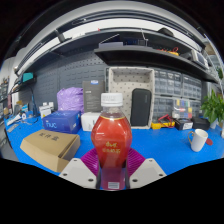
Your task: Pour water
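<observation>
Item: jaws (112,176), standing closed on a bottle (111,138), the magenta pads (96,160) pressing at either side of its lower body so far as the view is showing. The bottle is sitting upright between them, holding red liquid up to the shoulder, wearing a white cap (112,100) and a label on its front; the cap is looking still fitted. Item: blue worktop (160,148), lying beneath and beyond the jaws. Item: cardboard box (50,148), resting on the worktop to the left of the bottle, near the jaws. Item: blue bin (62,121) with a purple bag (70,98) behind it, standing farther back on the left. Item: white cup (199,139), standing on the worktop well apart to the right, appearing to be the likely receiver. Item: potted plant (213,106), standing beyond the cup. Progress, as judged: the grasp is appearing done; carrying the bottle to the cup, uncapping and tipping are all remaining, and no pouring is showing yet.
</observation>
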`<state>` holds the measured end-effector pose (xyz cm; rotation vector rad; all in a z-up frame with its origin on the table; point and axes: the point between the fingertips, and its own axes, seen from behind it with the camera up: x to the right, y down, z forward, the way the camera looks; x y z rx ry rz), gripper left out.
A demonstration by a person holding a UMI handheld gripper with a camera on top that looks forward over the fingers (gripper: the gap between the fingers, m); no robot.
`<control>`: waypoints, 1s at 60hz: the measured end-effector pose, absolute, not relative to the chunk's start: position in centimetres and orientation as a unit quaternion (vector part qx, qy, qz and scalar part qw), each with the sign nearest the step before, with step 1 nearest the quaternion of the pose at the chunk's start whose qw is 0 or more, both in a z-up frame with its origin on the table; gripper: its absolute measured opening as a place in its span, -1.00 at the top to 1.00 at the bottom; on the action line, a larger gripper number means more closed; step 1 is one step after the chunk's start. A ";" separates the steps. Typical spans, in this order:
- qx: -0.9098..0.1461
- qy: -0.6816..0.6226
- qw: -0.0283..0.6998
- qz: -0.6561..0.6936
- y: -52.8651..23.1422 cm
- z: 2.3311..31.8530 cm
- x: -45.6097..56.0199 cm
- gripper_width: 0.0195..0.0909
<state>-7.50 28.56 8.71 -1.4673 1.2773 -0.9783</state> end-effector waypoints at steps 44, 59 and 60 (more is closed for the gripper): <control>-0.303 0.710 0.622 -0.133 13.7 14.3 0.4 0.75; -0.107 0.767 0.632 0.035 6.6 14.6 2.8 0.75; -0.095 0.767 0.633 0.043 6.2 14.6 2.9 0.75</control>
